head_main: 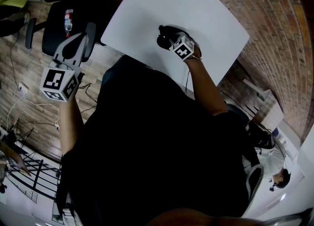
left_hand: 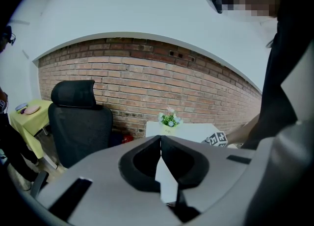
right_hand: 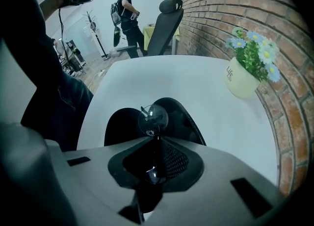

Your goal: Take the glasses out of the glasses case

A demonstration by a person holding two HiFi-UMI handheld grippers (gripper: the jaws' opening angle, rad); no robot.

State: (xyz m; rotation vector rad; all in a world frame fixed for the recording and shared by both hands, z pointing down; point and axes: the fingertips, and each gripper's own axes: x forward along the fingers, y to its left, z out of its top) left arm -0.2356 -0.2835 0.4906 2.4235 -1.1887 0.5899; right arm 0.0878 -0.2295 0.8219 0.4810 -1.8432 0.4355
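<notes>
Right gripper view: pinching glasses (right_hand: 153, 118) in right gripper (right_hand: 156, 140) over open case (right_hand: 120, 123), to free them; holding left gripper (left_hand: 160, 140) aside, jaws pressed together.

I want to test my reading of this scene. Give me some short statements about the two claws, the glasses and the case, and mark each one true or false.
1. The right claw is shut on the glasses. True.
2. The glasses case is closed. False: it lies open on the white table, below the right claw.
3. The left claw holds the case steady. False: its jaws are together on nothing, and it is held off to the side, away from the table.
4. A flower pot stands on the table near the brick wall. True.
</notes>
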